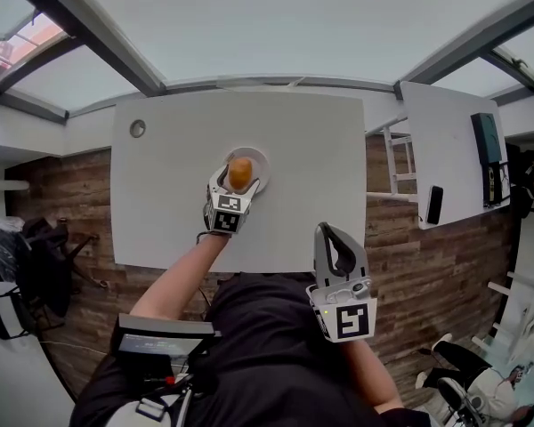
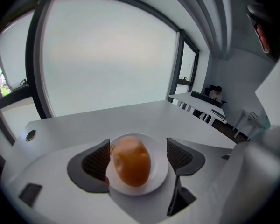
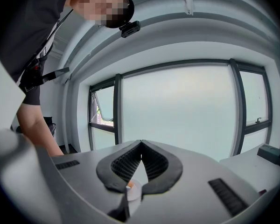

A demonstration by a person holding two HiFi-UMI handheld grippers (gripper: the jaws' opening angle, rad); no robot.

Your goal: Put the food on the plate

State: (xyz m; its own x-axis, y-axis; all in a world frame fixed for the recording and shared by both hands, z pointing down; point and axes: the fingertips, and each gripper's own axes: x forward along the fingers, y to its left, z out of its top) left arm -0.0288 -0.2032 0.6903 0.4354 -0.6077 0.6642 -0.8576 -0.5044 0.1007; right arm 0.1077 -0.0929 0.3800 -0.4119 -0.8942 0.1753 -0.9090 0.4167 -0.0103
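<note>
An orange-brown, bun-like piece of food (image 1: 240, 173) (image 2: 131, 161) lies on a small white plate (image 1: 259, 159) (image 2: 161, 171) near the middle of the white table (image 1: 320, 149). My left gripper (image 1: 239, 181) (image 2: 137, 149) is open, its jaws straddling the food. The left pad (image 2: 97, 160) sits right beside the food, while the right pad (image 2: 178, 154) is well apart from it. My right gripper (image 1: 332, 231) (image 3: 141, 146) is shut with nothing in it, held over the table's near edge, right of the plate.
A round cable hole (image 1: 138, 128) (image 2: 31, 135) marks the table's far left corner. A second white table (image 1: 445, 149) at the right carries a dark phone (image 1: 434, 205) and a dark device (image 1: 487, 148). Wooden floor surrounds the tables.
</note>
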